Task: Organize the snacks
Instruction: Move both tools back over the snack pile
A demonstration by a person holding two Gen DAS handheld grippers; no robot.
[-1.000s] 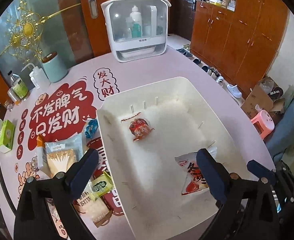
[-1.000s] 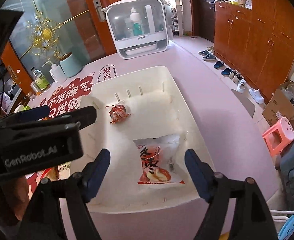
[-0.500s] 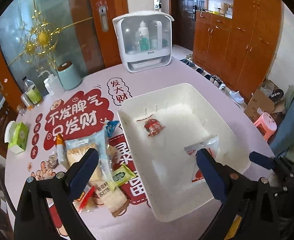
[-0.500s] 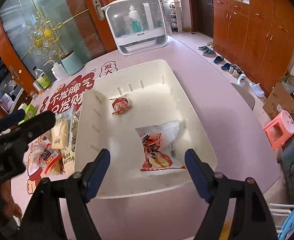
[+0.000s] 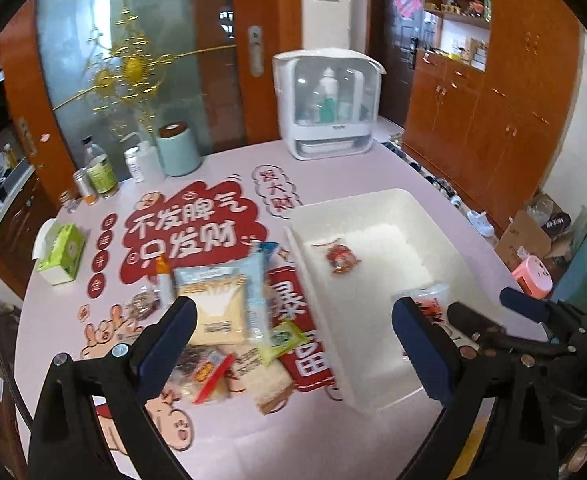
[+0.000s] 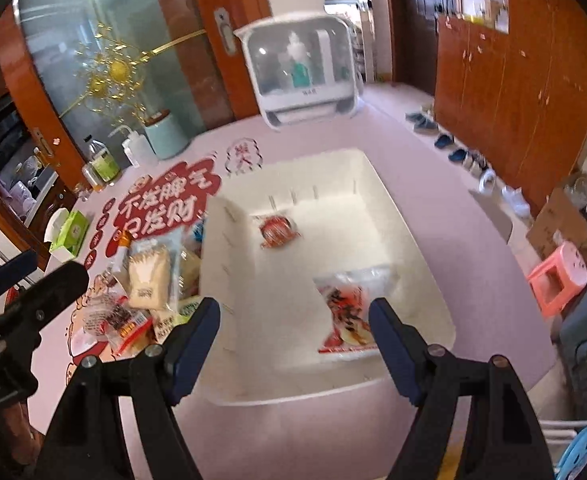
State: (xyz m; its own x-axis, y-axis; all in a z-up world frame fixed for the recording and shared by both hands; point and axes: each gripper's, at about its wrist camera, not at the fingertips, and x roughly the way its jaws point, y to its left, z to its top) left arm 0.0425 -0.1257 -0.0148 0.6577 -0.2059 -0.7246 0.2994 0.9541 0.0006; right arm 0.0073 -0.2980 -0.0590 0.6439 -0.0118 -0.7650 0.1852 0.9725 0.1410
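Observation:
A white plastic bin (image 5: 373, 204) (image 6: 229, 264) sits on the pink table. Inside it lie a small red wrapped snack (image 5: 339, 258) (image 6: 277, 231) and a red-and-white snack bag (image 6: 347, 312) (image 5: 429, 300). A pile of snack packets (image 5: 221, 312) (image 6: 149, 276) lies on the table left of the bin. My left gripper (image 5: 293, 344) is open and empty, held above the pile and the bin's left wall. My right gripper (image 6: 293, 340) is open and empty above the bin's near edge.
A white dispenser box (image 5: 327, 108) stands at the back of the table. A teal canister (image 5: 178, 148), bottles (image 5: 99, 168) and a green tissue box (image 5: 59, 252) stand at the back left. A pink stool (image 6: 555, 280) and shoes are on the floor at the right.
Both grippers have pulled back and up from the bin. The left one has swung left, so the snack pile now shows in front of it. Both stay open.

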